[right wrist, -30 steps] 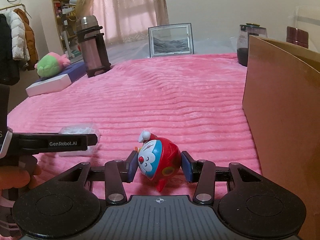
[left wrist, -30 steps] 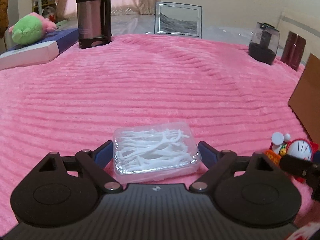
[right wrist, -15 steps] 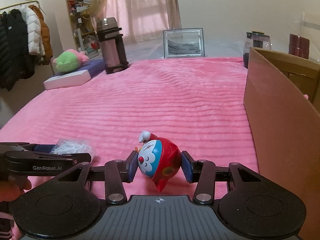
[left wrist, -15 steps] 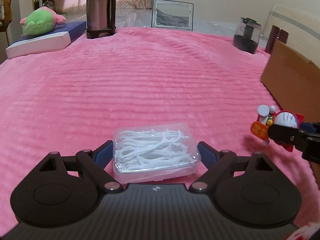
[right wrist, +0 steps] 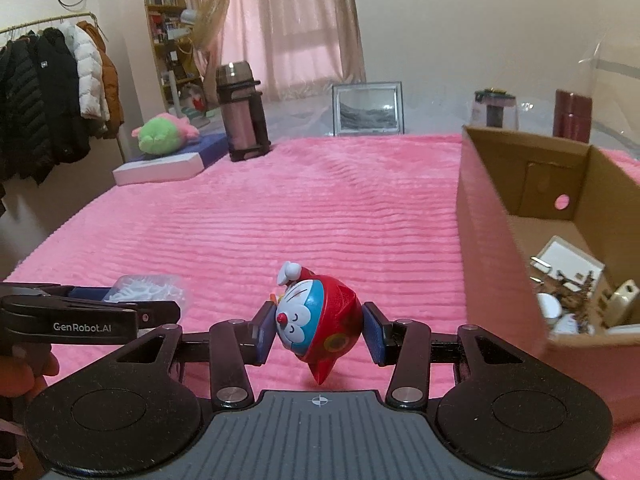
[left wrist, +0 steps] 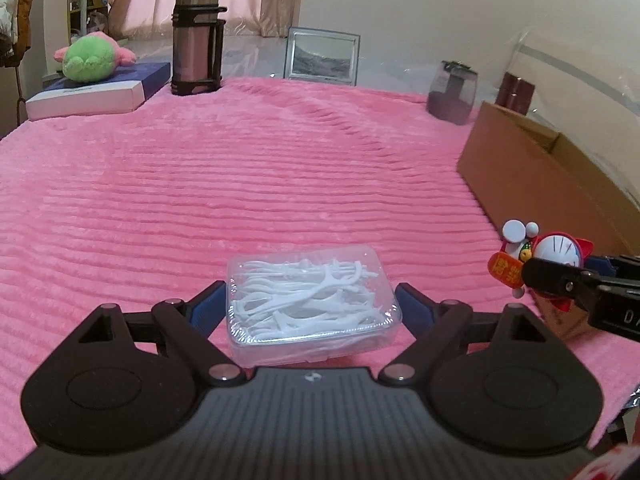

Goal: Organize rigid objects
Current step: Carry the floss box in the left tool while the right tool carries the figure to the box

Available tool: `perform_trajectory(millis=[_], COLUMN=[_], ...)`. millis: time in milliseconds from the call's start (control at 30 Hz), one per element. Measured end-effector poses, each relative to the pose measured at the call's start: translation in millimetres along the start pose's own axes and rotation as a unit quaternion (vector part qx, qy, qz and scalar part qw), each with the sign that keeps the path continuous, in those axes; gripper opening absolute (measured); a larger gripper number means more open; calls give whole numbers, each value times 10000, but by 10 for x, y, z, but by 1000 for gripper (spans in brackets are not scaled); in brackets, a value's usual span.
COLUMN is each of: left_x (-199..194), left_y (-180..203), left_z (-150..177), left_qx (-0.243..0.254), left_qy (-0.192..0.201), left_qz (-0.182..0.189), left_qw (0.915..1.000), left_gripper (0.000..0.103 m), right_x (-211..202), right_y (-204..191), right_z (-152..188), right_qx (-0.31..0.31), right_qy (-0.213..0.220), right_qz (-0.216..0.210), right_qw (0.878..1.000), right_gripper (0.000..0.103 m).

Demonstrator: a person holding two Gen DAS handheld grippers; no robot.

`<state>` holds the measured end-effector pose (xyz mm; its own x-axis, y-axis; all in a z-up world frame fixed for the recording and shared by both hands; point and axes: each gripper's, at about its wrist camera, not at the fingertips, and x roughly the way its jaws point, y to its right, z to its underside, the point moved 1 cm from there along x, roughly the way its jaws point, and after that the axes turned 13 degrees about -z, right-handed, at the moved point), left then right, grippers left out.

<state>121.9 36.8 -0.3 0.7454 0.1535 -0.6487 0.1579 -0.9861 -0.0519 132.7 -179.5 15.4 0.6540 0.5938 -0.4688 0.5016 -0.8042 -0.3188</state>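
My left gripper (left wrist: 310, 298) is shut on a clear plastic box of white floss picks (left wrist: 310, 304) and holds it above the pink blanket (left wrist: 240, 184). My right gripper (right wrist: 318, 330) is shut on a red and blue Doraemon toy (right wrist: 316, 326), tilted, also lifted off the blanket. The toy shows at the right of the left wrist view (left wrist: 536, 256). The floss box shows at the left of the right wrist view (right wrist: 148, 288). An open cardboard box (right wrist: 500, 208) stands to the right and holds several small items.
At the far edge stand a steel thermos (left wrist: 196, 40), a picture frame (left wrist: 322, 58), a dark jar (left wrist: 452, 92) and a maroon container (left wrist: 516, 92). A green plush (left wrist: 90, 58) lies on a flat white box at far left. A coat rack (right wrist: 52, 96) stands left.
Both grippers have risen with their objects still held. The right gripper now looks over the cardboard box's wall into its inside.
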Motion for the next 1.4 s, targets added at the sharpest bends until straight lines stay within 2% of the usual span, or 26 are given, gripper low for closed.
perform_trajectory(millis=[500, 767, 1400], left_x=[-578, -778, -998], left_y=[359, 685, 1726], left_z=[37, 37, -137], left_qx=[265, 493, 1278], left_qy=[304, 438, 691], left_qz=[283, 619, 1607], left_qw=[9988, 9959, 9763], left_gripper=[87, 87, 87], right_x=[-781, -1131, -1937], right_y=[76, 257, 945], right_z=[19, 48, 60], right_qx=[-64, -33, 270], right_qy=[368, 489, 851], right_qz=[245, 529, 1449], right_qw=[9990, 9974, 9854], right_gripper=[42, 42, 42])
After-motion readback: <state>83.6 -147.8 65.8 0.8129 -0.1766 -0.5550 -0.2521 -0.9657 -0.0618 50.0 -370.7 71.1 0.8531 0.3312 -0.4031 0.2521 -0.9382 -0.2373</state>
